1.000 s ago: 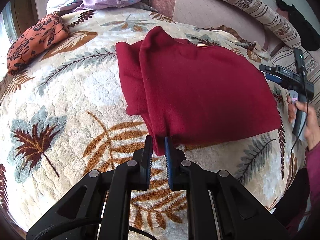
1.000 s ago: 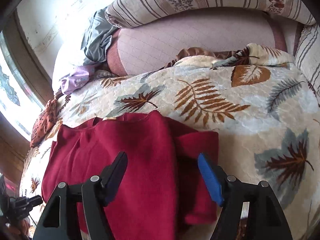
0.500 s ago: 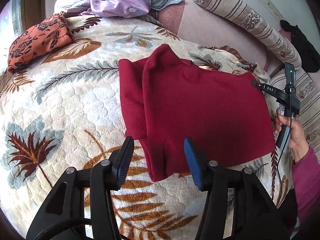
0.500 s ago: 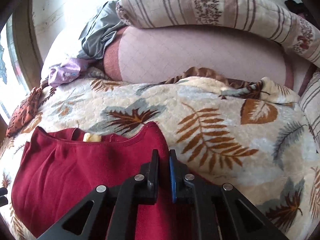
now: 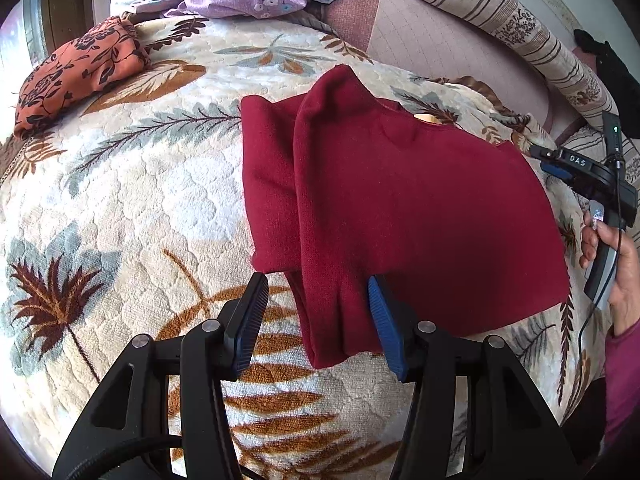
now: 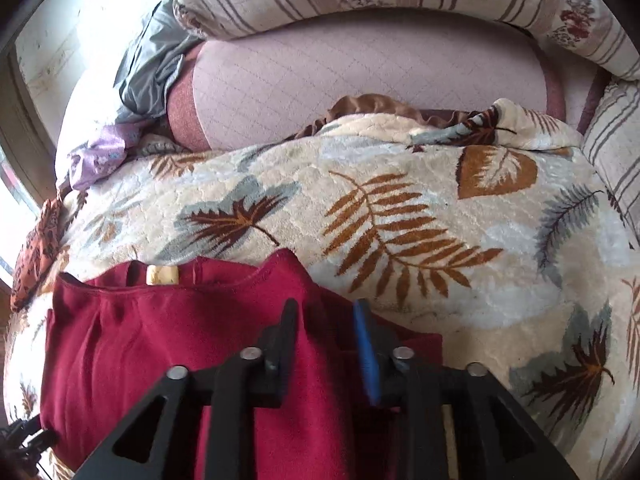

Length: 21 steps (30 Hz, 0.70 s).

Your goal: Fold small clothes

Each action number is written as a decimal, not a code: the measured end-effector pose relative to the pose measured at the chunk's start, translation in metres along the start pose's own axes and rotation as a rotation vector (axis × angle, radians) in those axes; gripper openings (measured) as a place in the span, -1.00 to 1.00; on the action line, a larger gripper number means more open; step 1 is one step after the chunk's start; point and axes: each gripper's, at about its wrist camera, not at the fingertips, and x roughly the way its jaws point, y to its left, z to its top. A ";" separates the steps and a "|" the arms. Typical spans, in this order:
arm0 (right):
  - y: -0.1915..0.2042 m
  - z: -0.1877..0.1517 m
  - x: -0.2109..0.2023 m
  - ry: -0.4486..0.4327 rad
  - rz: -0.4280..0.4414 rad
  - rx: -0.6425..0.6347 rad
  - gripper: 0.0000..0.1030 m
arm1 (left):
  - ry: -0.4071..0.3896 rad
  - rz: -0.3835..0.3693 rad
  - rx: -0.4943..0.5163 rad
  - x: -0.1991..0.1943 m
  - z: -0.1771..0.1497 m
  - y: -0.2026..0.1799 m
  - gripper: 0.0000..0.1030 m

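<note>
The left gripper (image 5: 318, 322) is spread wide, its fingers straddling the near folded corner of the dark red garment (image 5: 400, 208) without pinching it. The right gripper (image 6: 326, 340) stands partly parted over the garment's far right edge, holding nothing. The garment lies folded on the leaf-patterned blanket (image 5: 132, 208), near an orange floral cloth (image 5: 76, 76) at far left.

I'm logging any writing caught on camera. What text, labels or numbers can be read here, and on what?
"DAS": white letters on the right gripper, seen from the left wrist view.
Neck tag inside the red garment: pale, no print readable.
Nothing else carries text.
</note>
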 end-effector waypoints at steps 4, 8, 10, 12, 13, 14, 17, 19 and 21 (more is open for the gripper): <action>0.040 -0.006 -0.028 -0.060 0.153 -0.059 -0.09 | -0.012 0.002 -0.016 -0.005 -0.002 0.004 0.00; 0.114 -0.018 -0.024 -0.002 0.312 -0.219 -0.10 | -0.014 -0.003 -0.043 -0.006 -0.004 0.012 0.00; 0.154 -0.026 -0.015 0.015 0.360 -0.282 -0.10 | -0.011 -0.001 -0.053 -0.005 -0.004 0.016 0.01; 0.189 -0.033 -0.003 0.029 0.388 -0.331 -0.12 | -0.008 -0.006 -0.065 -0.005 -0.005 0.019 0.01; 0.206 -0.036 0.004 0.037 0.395 -0.353 -0.14 | -0.006 -0.008 -0.069 -0.005 -0.005 0.021 0.01; 0.219 -0.038 0.012 0.048 0.401 -0.366 -0.15 | -0.003 -0.011 -0.071 -0.004 -0.005 0.022 0.01; 0.255 -0.041 0.038 0.089 0.408 -0.387 -0.17 | 0.007 -0.013 -0.077 -0.001 -0.005 0.026 0.01; 0.272 -0.042 0.055 0.107 0.386 -0.390 -0.17 | 0.011 -0.015 -0.082 0.001 -0.004 0.028 0.01; 0.282 -0.040 0.076 0.149 0.373 -0.373 -0.17 | 0.012 -0.011 -0.082 0.001 -0.004 0.030 0.01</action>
